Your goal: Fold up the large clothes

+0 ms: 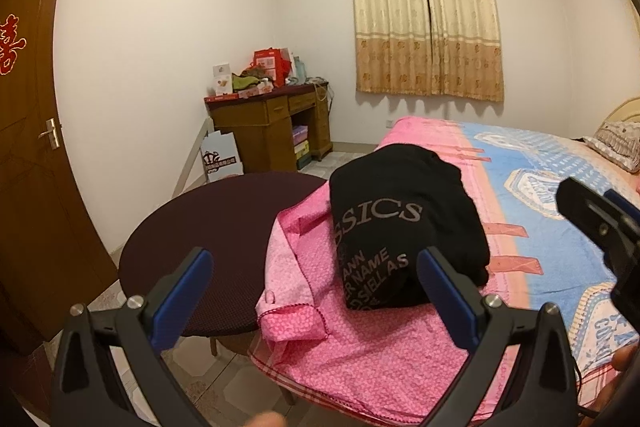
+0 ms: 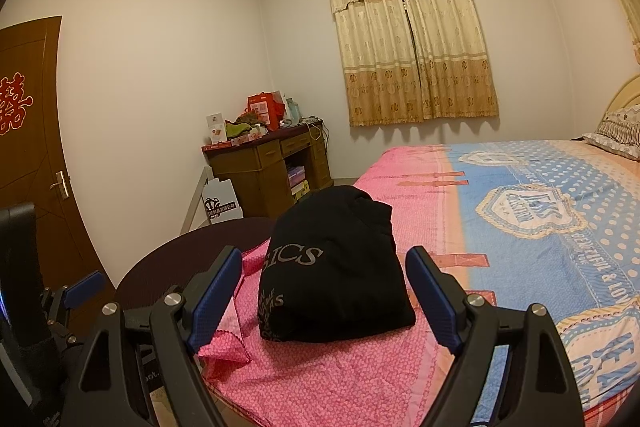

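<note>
- Two grippers hang nearest the cameras, both with blue-padded fingers spread wide and nothing between them: the left gripper [image 1: 314,293] and the right gripper [image 2: 324,293], each short of the black garment [image 1: 404,227].
- Just beyond the fingertips, the black garment sits folded into a compact, rounded bundle on the pink floral sheet [image 1: 360,359] at the foot corner of the bed [image 2: 520,227]. Grey lettering shows on its top face, partly readable as "SSICS", with smaller lines of text wrapping down its near side.
- Left of the garment, a loose corner of the pink sheet bunches and droops over the bed's edge.
- Left of the bed's corner stands a dark round table [image 1: 200,227].
- Farther along the bed, a blue and peach blanket with crest prints covers the mattress, with a pillow [image 2: 616,135] at the head.
- Beyond the bed's foot, a cluttered wooden desk [image 1: 272,123] fills the room's corner, a curtained window [image 1: 428,19] to its right.
</note>
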Available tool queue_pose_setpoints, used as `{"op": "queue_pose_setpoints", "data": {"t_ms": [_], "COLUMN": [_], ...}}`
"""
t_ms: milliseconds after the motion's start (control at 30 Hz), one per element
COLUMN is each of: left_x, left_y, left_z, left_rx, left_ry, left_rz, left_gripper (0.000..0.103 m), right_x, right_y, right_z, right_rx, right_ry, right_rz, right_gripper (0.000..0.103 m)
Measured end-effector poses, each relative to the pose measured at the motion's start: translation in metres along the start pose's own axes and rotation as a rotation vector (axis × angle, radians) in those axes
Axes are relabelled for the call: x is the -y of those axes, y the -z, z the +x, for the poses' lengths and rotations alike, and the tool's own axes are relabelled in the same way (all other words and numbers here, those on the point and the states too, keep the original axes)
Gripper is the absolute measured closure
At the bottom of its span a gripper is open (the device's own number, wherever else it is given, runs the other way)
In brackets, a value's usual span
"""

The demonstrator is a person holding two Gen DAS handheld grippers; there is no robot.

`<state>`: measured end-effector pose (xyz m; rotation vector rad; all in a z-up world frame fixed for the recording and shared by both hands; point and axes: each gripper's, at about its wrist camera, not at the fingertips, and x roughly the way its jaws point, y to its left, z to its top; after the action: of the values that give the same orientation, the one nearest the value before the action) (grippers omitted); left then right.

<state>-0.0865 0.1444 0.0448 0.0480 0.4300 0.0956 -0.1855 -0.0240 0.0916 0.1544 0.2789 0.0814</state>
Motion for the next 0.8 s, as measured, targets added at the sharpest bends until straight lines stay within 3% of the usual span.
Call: {"op": "queue_pose_setpoints", "data": {"t_ms": [200, 800], "left_x": [-0.003, -0.006], "left_y": [-0.001, -0.002], "left_z": [0.004, 0.012], "left_rx": [-0.004, -0.023], "left_ry": [-0.048, -0.002], "left_rz": [0.000, -0.015], "left_gripper": [0.000, 0.000], "right_x": [0.002, 0.007], "right_y": [0.001, 0.007], "right_z": [0.000, 0.001], "right_rx": [0.000, -0.007], "right_ry": [0.002, 0.005], "right_rz": [0.000, 0.004], "right_gripper": [0.018, 0.018]}}
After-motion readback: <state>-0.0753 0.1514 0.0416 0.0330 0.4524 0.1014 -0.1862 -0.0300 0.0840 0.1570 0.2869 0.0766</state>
